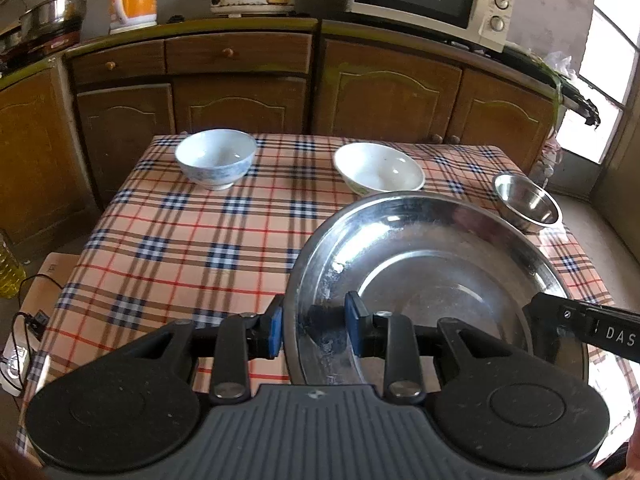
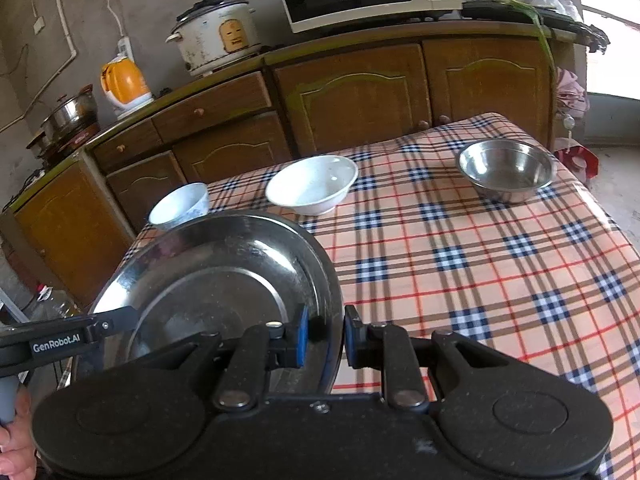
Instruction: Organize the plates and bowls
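"GenRobot.AI" is read on the left gripper (image 2: 60, 344). A shiny, scuffed steel plate (image 1: 432, 264) is clamped by both it and the right gripper (image 2: 324, 338) at opposite rims.

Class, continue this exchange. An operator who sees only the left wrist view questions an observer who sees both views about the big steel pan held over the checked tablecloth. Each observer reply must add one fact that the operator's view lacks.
Operator: I see only the side of the right tongs. Are they gripping the steel pan?
Observer: Yes. One blue pad sits inside the pan's right rim and the other outside it, clamping the rim between them.
Operator: What carries the left tongs? My view shows only their front.
Observer: A hand wraps a grey handle beneath them, at the lower left of the right wrist view.
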Demonstrator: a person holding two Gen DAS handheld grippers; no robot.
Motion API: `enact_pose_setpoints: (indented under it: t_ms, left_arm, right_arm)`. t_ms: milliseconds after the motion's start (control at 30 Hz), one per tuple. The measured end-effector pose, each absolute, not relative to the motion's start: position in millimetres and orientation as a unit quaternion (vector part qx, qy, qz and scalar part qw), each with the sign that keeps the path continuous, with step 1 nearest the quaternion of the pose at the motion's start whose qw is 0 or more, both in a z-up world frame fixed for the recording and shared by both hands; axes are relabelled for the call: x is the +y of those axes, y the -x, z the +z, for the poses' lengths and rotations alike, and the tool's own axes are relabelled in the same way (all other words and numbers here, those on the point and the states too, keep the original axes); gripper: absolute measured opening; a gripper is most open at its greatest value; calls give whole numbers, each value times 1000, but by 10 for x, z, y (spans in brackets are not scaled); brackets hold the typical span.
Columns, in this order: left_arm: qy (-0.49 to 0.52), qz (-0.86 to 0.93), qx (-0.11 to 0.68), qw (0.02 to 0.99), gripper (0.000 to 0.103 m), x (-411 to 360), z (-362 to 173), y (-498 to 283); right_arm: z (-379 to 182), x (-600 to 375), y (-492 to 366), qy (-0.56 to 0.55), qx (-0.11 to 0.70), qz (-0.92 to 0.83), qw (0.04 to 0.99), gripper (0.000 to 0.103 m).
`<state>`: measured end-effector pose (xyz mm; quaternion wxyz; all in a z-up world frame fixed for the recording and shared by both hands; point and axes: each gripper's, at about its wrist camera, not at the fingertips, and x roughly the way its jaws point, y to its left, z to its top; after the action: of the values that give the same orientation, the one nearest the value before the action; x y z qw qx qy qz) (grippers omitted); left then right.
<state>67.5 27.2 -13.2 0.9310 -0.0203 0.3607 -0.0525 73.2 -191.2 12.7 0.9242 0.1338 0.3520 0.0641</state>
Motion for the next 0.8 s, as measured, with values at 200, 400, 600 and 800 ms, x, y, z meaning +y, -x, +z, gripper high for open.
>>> enact_pose_setpoints:
  t_ms: [200, 400, 600, 800]
  left_arm:
    - [23, -39, 360, 932, 31, 402, -128, -669]
    - [27, -29, 363, 931, 31, 513, -158, -673]
    - [29, -19, 363, 931, 31, 618, -181, -688]
    - [32, -10, 365, 931, 31, 736, -206, -698]
  right_arm:
    - [127, -1761, -786, -129, 354, 76, 923, 24]
    - [90, -1633, -826, -125, 358, 83, 921, 24]
    - [49, -1505, -870, -123, 361, 90, 920, 24]
    - [19, -1377, -926, -119, 364, 98, 918, 24]
